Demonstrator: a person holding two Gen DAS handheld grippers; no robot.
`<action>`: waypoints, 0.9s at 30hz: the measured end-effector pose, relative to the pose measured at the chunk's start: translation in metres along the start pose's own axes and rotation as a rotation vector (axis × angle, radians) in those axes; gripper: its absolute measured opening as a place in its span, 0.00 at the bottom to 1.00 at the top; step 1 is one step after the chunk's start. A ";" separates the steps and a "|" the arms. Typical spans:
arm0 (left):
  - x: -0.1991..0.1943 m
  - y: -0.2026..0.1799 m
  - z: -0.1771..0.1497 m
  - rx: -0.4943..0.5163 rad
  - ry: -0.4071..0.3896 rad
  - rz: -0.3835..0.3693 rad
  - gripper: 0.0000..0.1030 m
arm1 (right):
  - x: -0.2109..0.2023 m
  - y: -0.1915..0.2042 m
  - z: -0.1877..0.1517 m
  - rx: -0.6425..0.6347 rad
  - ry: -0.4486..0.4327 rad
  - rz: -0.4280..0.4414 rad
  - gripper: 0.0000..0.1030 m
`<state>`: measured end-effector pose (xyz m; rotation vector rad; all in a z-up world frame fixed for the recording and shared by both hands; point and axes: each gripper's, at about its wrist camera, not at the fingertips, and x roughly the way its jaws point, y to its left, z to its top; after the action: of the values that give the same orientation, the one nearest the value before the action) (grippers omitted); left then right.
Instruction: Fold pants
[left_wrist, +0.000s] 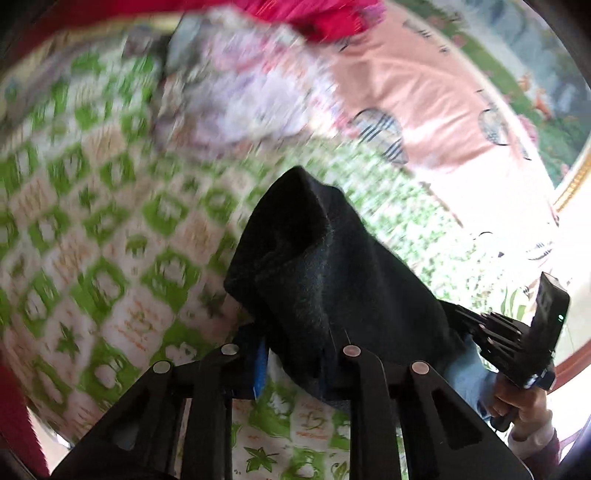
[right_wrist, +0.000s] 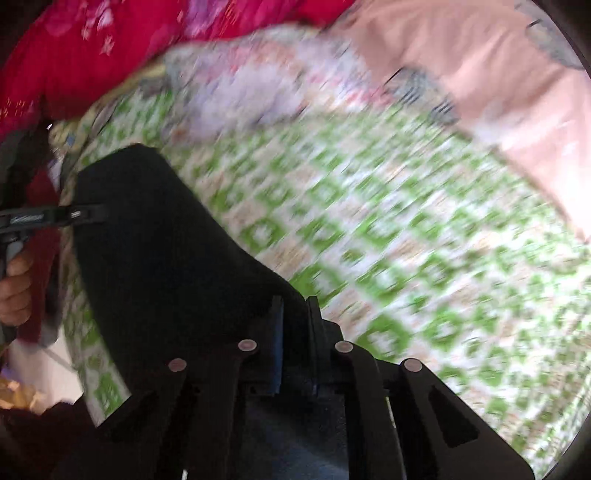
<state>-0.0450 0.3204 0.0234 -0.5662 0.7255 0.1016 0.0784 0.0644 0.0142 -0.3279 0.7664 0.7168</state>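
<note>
Up close in the left wrist view, the left tool (left_wrist: 295, 354) has its jaws drawn nearly together on a bunch of the black pants (left_wrist: 325, 273); the dark cloth rises in a peak ahead of the fingers and drapes down over the right one. A blue pad (left_wrist: 260, 369) shows at the inner face of the left finger. Under the cloth lies a bed sheet (left_wrist: 110, 229) printed with green squares and leaves on white, heavily smeared by blur. Small orange marks sit in some of its pale squares — they may be writing, but nothing can be read. Beyond it lie a pale crumpled cloth (left_wrist: 251, 92), a red cloth (left_wrist: 317, 18) at the top edge, and a pink sheet (left_wrist: 417, 92) with striped shapes. At the right edge the right tool (left_wrist: 517, 332) shows from the side, gripped by a hand (left_wrist: 521, 402) in a pale cuff; its jaws cannot be made out from here.

From the right wrist view, the right tool (right_wrist: 295, 325) is pinched almost fully together on the pants (right_wrist: 166, 258), which fill the space between its fingers and spread away to the left as a broad dark sheet lifted off the bed sheet (right_wrist: 406, 258). At the left edge the left tool (right_wrist: 55, 216) reaches into that same cloth, with fingers (right_wrist: 16, 291) of a hand below it. A pale mark runs along its side — too blurred to read. The red cloth (right_wrist: 110, 48) bears small pale flower prints, and the pink sheet (right_wrist: 498, 92) lies at upper right.
</note>
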 end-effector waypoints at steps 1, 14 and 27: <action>-0.001 -0.002 0.002 0.017 -0.005 0.002 0.20 | 0.001 -0.001 0.000 0.020 -0.010 0.000 0.11; 0.044 0.010 -0.022 0.189 0.095 0.240 0.34 | 0.038 -0.002 -0.020 0.172 0.034 -0.076 0.27; -0.013 -0.063 -0.014 0.284 -0.025 0.158 0.49 | -0.072 -0.034 -0.095 0.398 -0.099 -0.071 0.31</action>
<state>-0.0457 0.2618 0.0522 -0.2358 0.7444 0.1494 0.0167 -0.0428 0.0023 0.0415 0.7800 0.4955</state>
